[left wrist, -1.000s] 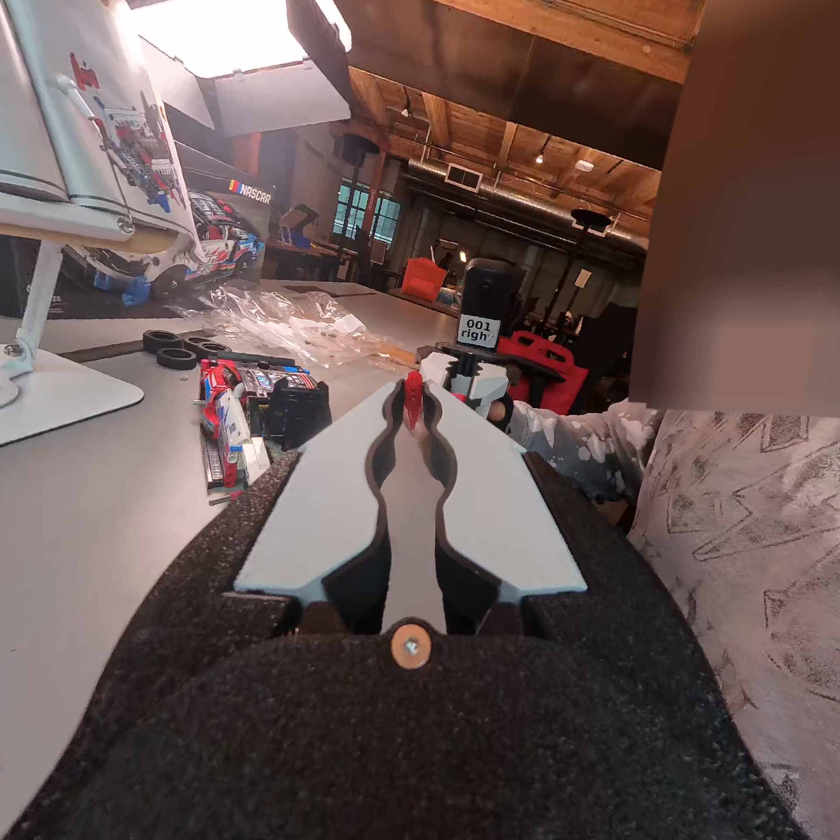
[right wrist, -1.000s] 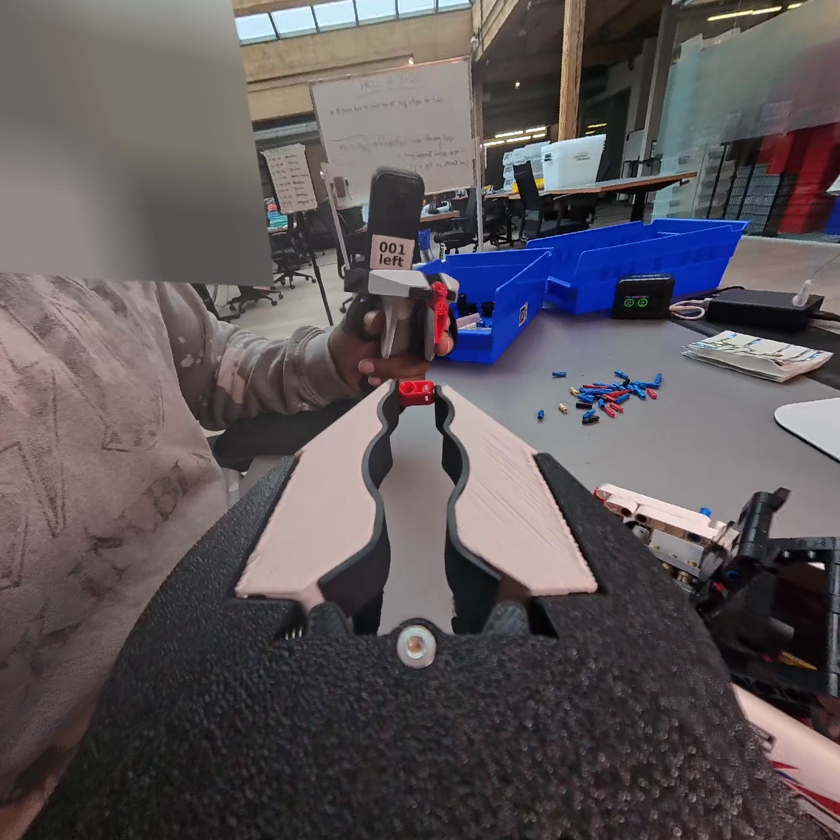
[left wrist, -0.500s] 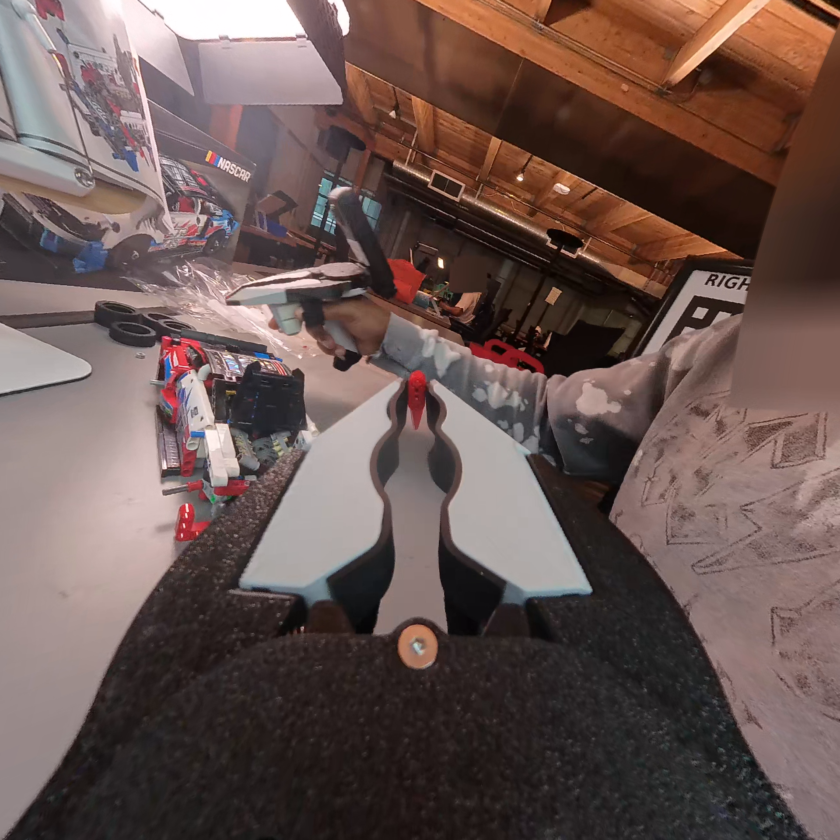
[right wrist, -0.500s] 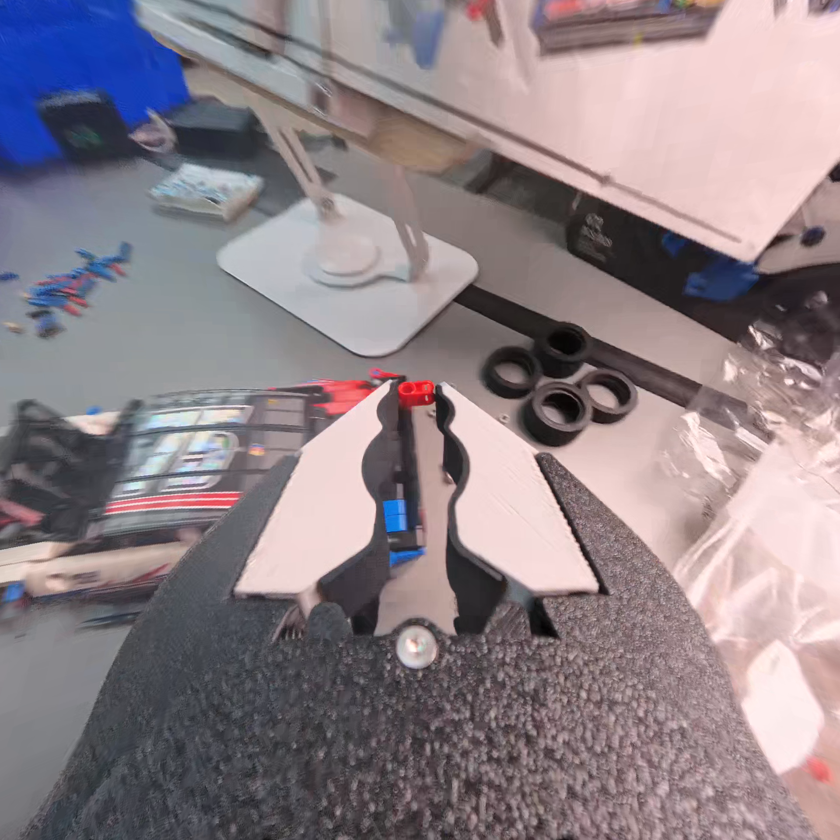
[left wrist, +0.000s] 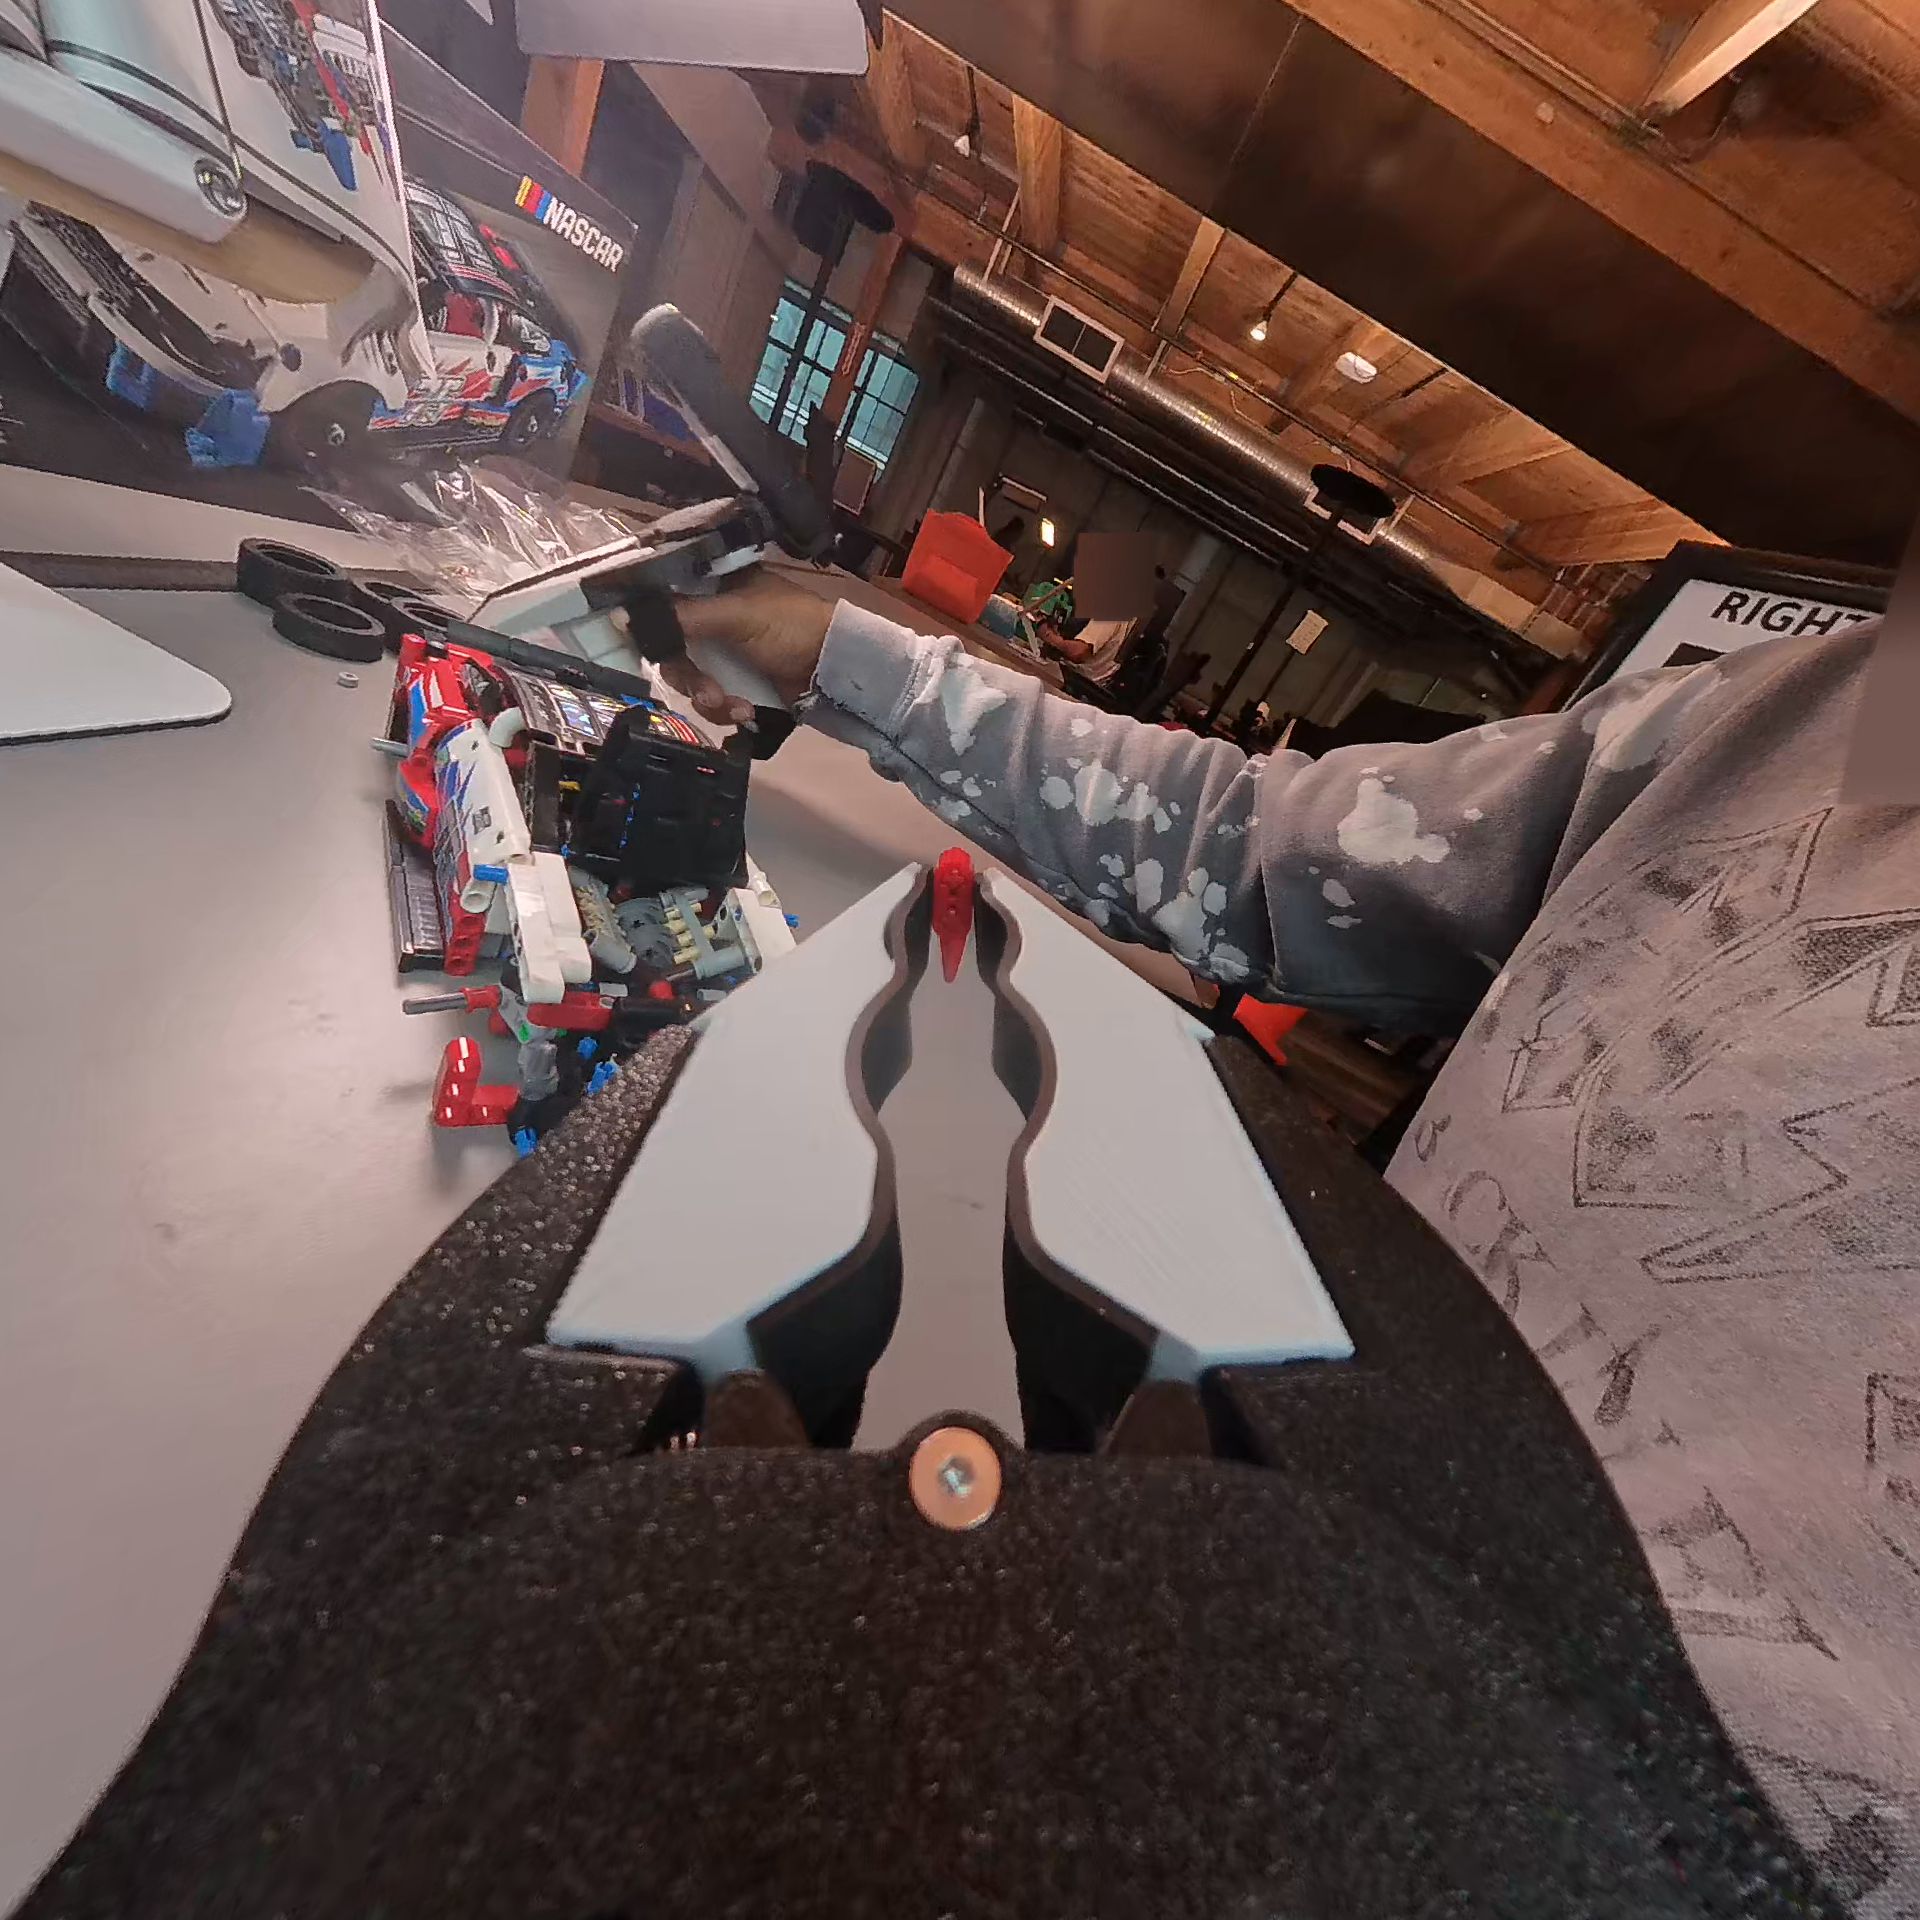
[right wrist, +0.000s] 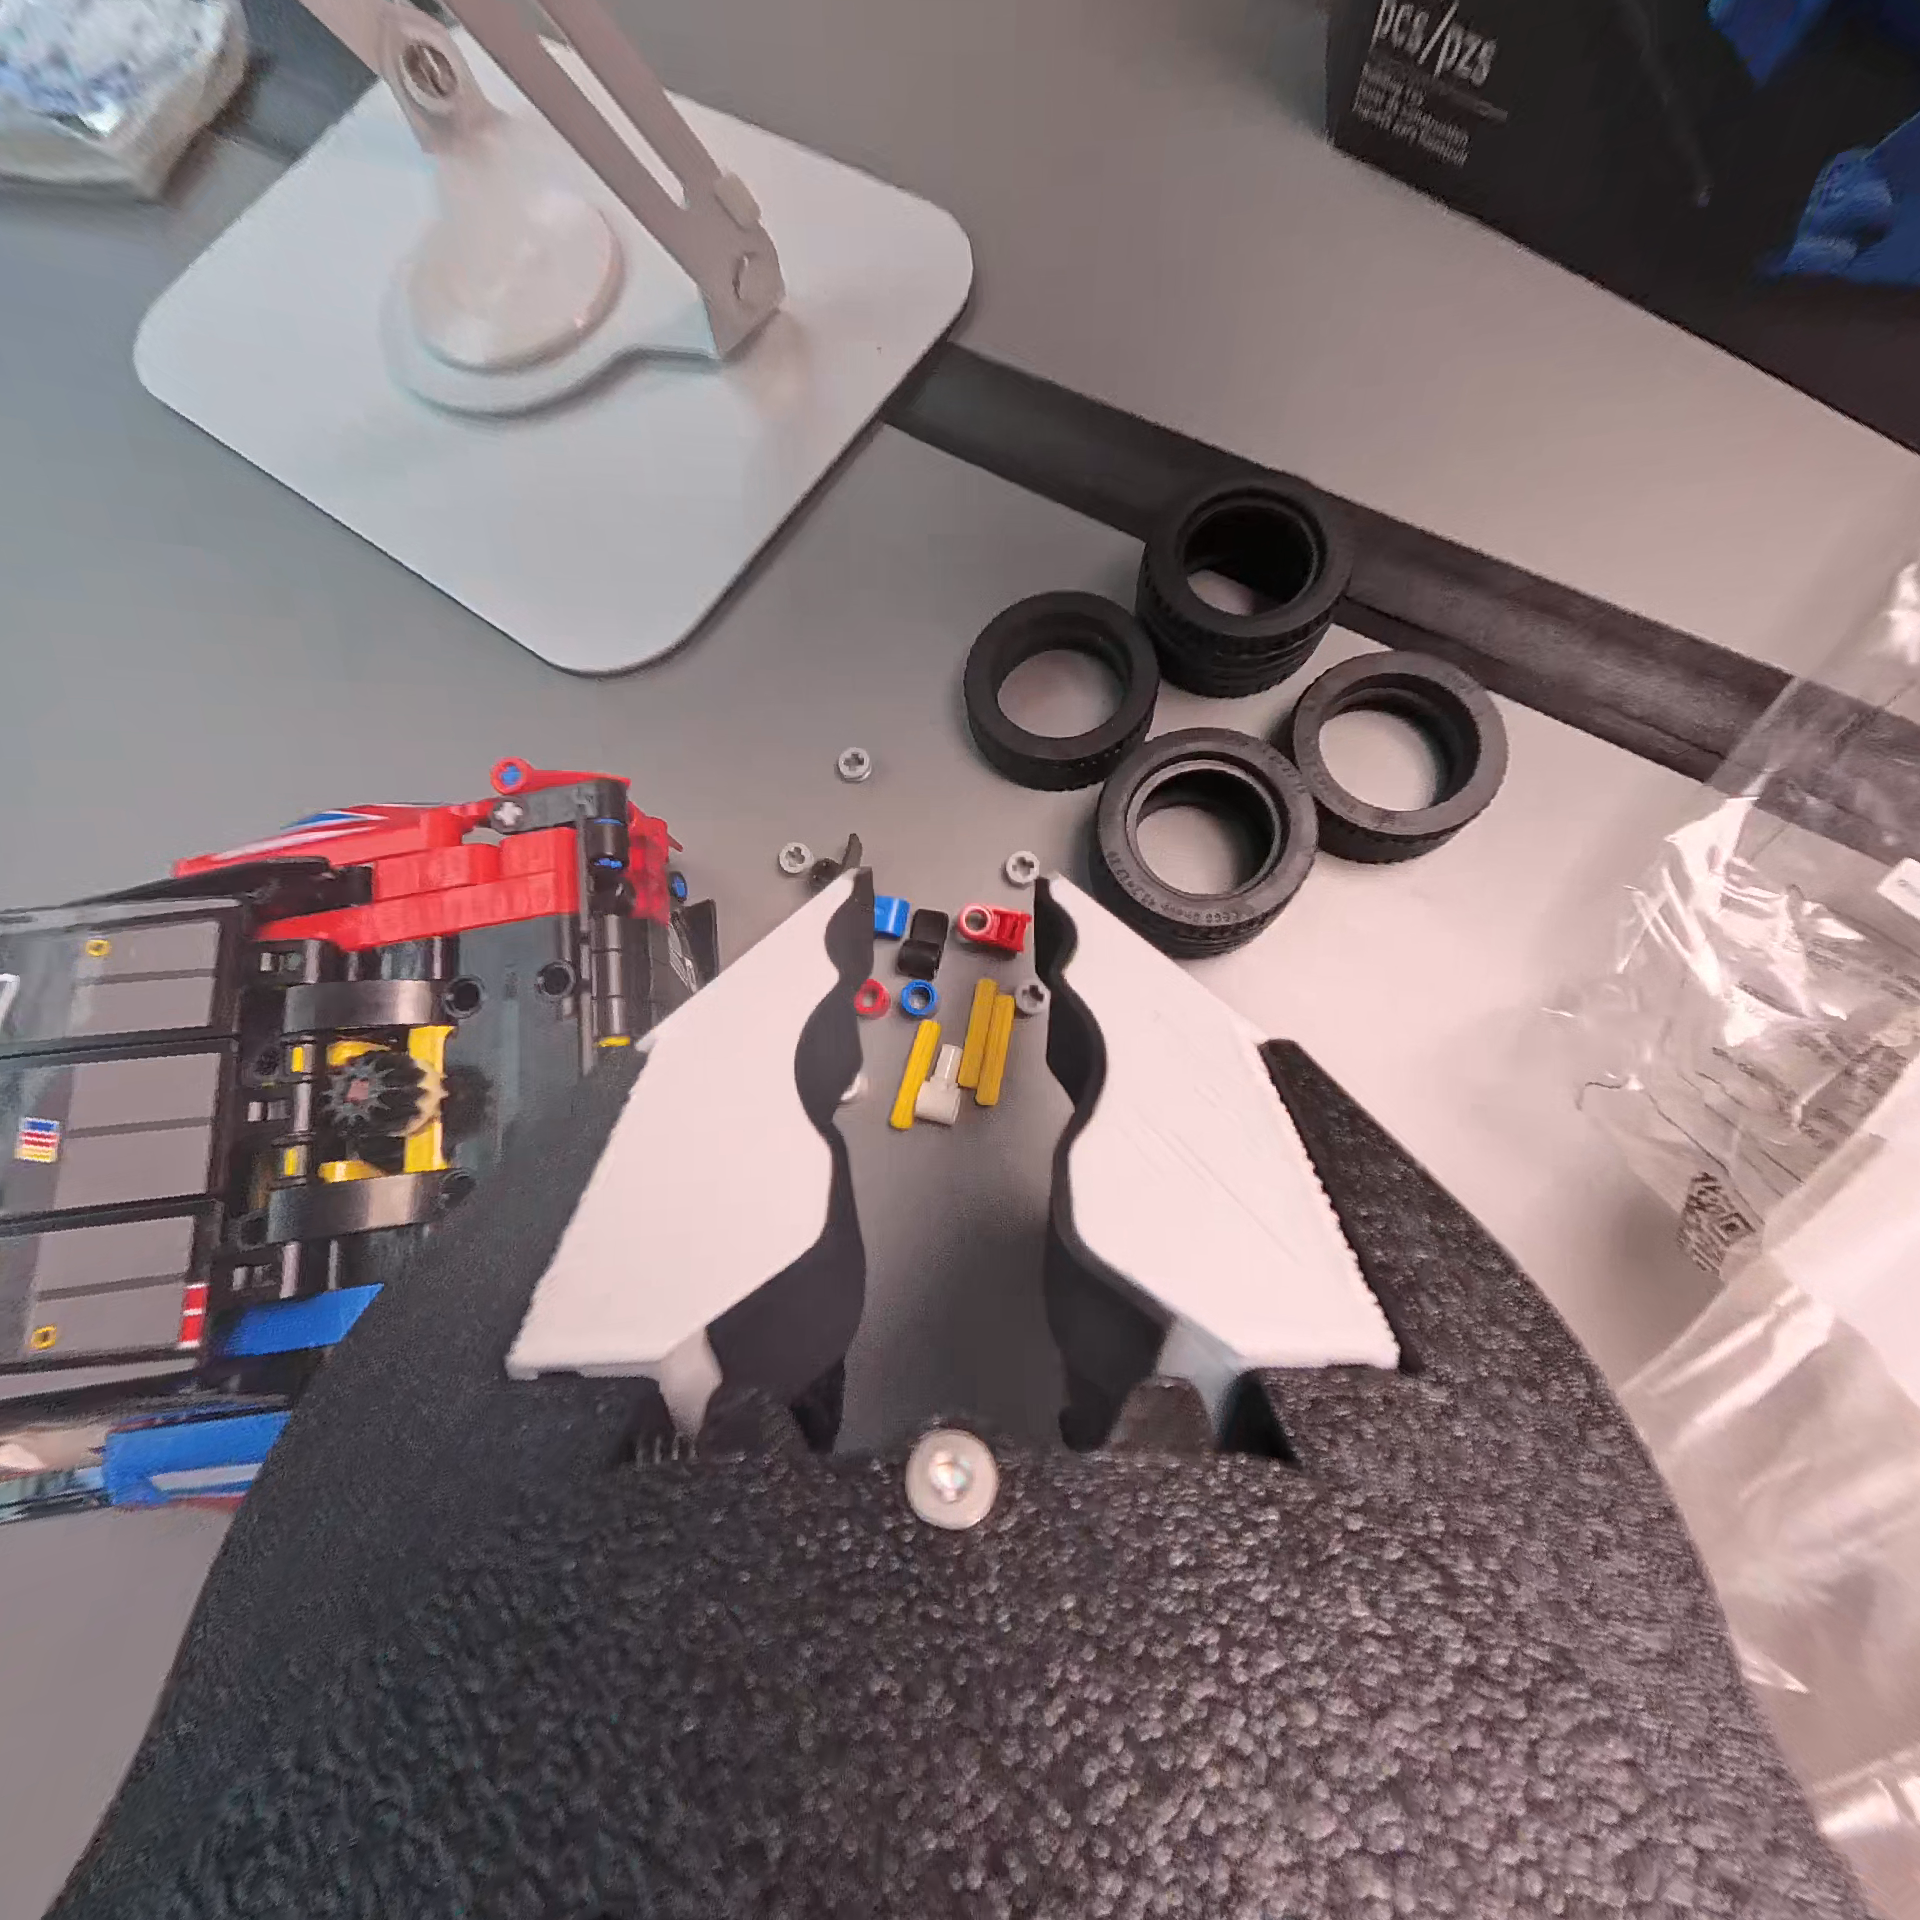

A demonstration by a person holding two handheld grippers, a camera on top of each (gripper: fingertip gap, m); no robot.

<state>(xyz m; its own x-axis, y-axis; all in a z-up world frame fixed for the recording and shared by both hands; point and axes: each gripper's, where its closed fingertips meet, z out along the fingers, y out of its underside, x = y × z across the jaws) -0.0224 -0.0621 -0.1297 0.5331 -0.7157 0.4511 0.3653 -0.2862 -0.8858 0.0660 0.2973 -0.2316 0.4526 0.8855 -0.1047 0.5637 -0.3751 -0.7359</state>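
My left gripper (left wrist: 951,883) is shut on a small red pointed piece (left wrist: 950,909) and holds it above the grey table (left wrist: 156,1039). A part-built red, black and white toy car (left wrist: 561,831) lies ahead to its left. My right gripper (right wrist: 948,888) is open, low over a scatter of small parts. A red connector (right wrist: 992,923) lies on the table just inside its right fingertip (right wrist: 1044,904). Blue (right wrist: 888,914), black (right wrist: 923,940) and yellow (right wrist: 977,1039) bits lie between the fingers. The right gripper also shows in the left wrist view (left wrist: 509,613), past the car, in a person's hand.
Several black tyres (right wrist: 1205,842) sit right of the parts. The car (right wrist: 312,1039) is at the left in the right wrist view. A white stand base (right wrist: 551,353) is behind, clear plastic bags (right wrist: 1766,1039) at the right, a black box (right wrist: 1610,135) at the back. A red L piece (left wrist: 468,1086) lies near the car. The gap from one gripper's tips to the other's is roughly 40 cm.
My right gripper swung from in front of the person down over the table beside the tyres, then opened and let go of the red connector. My left gripper still holds its red piece.
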